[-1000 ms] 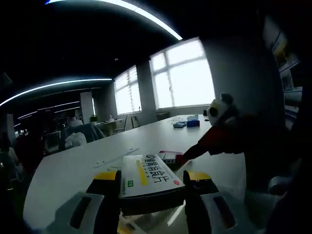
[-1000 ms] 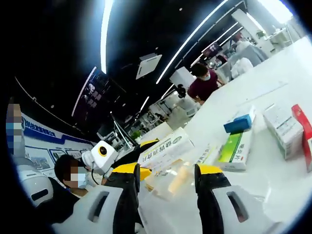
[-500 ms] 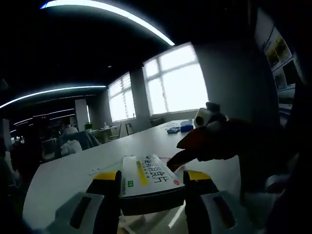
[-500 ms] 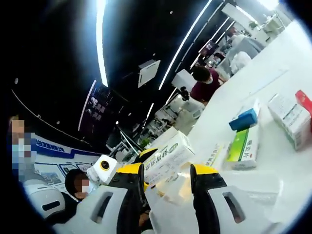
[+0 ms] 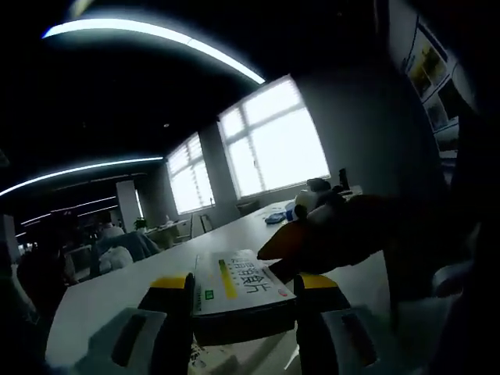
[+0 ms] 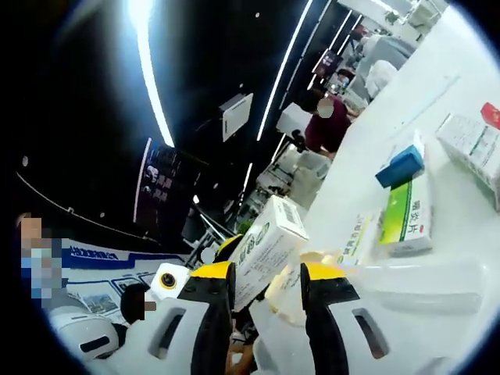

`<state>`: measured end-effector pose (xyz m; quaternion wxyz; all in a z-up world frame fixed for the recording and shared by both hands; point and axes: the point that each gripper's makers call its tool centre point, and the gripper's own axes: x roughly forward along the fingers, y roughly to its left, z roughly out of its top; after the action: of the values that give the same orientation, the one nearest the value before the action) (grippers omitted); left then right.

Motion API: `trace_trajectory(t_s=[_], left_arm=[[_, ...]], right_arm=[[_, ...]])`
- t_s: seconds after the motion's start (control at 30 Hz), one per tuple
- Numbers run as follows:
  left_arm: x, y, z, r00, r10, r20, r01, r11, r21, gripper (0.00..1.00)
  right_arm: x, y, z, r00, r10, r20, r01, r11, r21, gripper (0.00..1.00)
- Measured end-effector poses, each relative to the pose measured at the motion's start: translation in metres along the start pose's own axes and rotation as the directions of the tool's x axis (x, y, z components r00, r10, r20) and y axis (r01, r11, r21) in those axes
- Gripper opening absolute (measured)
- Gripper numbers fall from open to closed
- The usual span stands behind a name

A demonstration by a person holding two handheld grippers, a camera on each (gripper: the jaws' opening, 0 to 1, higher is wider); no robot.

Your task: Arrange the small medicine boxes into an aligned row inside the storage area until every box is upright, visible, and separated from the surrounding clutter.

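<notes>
Gripping a white flat medicine box with a yellow stripe above the long white table, the left claw is carrying one carton while the right claw is gaping empty and the green-and-white box, blue box and white carton are lying loose, unaligned.

One white box sits in the left gripper's jaws. On the table lie four more: blue, green, yellowish, white.

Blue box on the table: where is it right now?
In the right gripper view the blue box sits on the white table at upper right, just above the green-and-white box, with a white box to its right.
</notes>
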<state>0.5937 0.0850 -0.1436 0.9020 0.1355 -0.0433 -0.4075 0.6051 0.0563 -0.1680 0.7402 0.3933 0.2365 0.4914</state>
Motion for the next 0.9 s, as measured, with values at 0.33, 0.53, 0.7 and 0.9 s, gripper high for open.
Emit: trace_trajectory(t_s=[0.33, 0.53, 0.7, 0.9], left_arm=[[0.0039, -0.0071, 0.0031, 0.999, -0.016, 0.034, 0.016, 1.0, -0.011, 0.5], [0.0026, -0.007, 0.0016, 0.999, -0.006, 0.041, 0.007, 1.0, -0.024, 0.5], [0.0018, -0.0075, -0.0011, 0.999, -0.002, 0.038, 0.002, 1.0, -0.016, 0.51], [0.0022, -0.0073, -0.0056, 1.0, -0.001, 0.028, 0.002, 1.0, -0.005, 0.51]], right_arm=[[0.006, 0.0011, -0.0009, 0.999, 0.042, 0.024, -0.043, 0.997, 0.068, 0.28], [0.0075, -0.001, 0.0015, 0.998, 0.042, 0.04, -0.046, 0.994, 0.104, 0.26], [0.008, -0.0035, -0.0003, 0.999, 0.017, 0.035, -0.021, 0.993, 0.114, 0.26], [0.0086, -0.0021, -0.0014, 0.999, 0.003, 0.045, -0.008, 0.993, 0.118, 0.23]])
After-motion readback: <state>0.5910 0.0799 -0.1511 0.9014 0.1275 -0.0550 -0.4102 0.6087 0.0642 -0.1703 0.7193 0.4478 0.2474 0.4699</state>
